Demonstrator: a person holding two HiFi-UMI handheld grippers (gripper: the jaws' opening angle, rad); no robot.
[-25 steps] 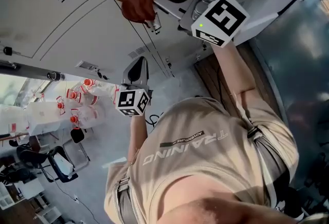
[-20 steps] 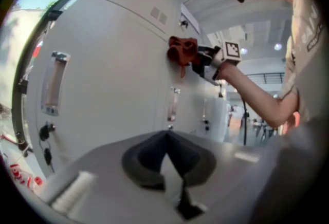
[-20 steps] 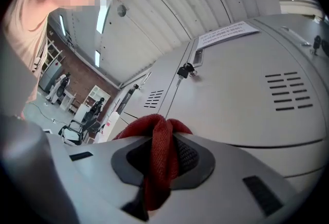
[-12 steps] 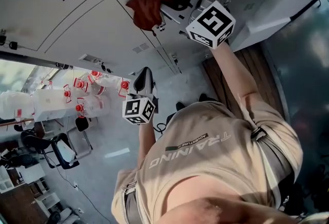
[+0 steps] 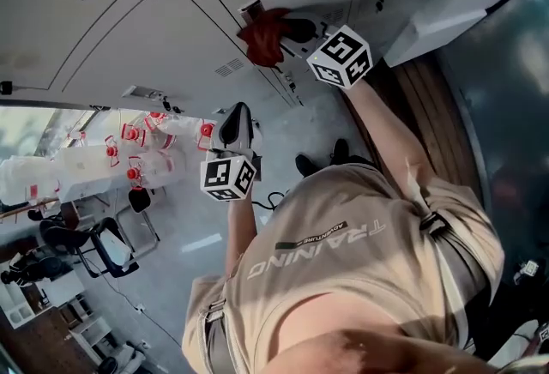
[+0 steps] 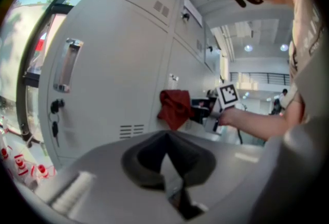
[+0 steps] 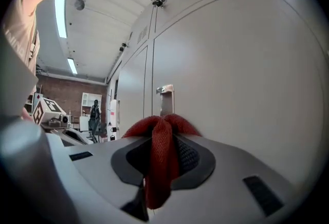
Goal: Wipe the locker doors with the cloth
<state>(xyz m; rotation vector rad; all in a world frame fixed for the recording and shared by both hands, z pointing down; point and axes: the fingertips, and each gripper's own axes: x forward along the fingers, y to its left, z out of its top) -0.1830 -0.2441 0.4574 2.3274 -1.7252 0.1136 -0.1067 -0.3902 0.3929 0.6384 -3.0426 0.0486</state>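
Holding a crumpled red woven cloth (image 5: pixel 264 36) up to the pale grey metal locker doors (image 5: pixel 146 38), the right gripper (image 5: pixel 287 27) is stretched out at the end of the person's bare forearm. Its black-and-white marker cube (image 5: pixel 340 57) is turned toward the head camera. In the right gripper view the jaws are clamped on the cloth (image 7: pixel 160 166). A thick fold runs down between the dark pads, and the bunched top spills over the tips of the right gripper (image 7: pixel 163 133). Just beyond the bunch stands a small bright metal door handle (image 7: pixel 165 95) on the flat door face (image 7: pixel 236 63), beside the seam between two doors. From the left gripper view the cloth (image 6: pixel 175 107) appears to touch the door, hanging in a loose drape below its top edge.

The left gripper (image 5: pixel 233 125) is lower and nearer the person's body, well apart from the cloth, pointing along the row of lockers. Its jaws are pressed together with nothing between them, the dark pads meeting in a narrow seam at the left gripper (image 6: pixel 167 146) tip. Beside it the nearest door (image 6: pixel 113 63) carries a recessed silver pull (image 6: pixel 69 66), a lock with keys (image 6: pixel 55 112) and a small set of vent slots (image 6: pixel 131 129). A beige printed T-shirt (image 5: pixel 360 261) fills the lower head view.
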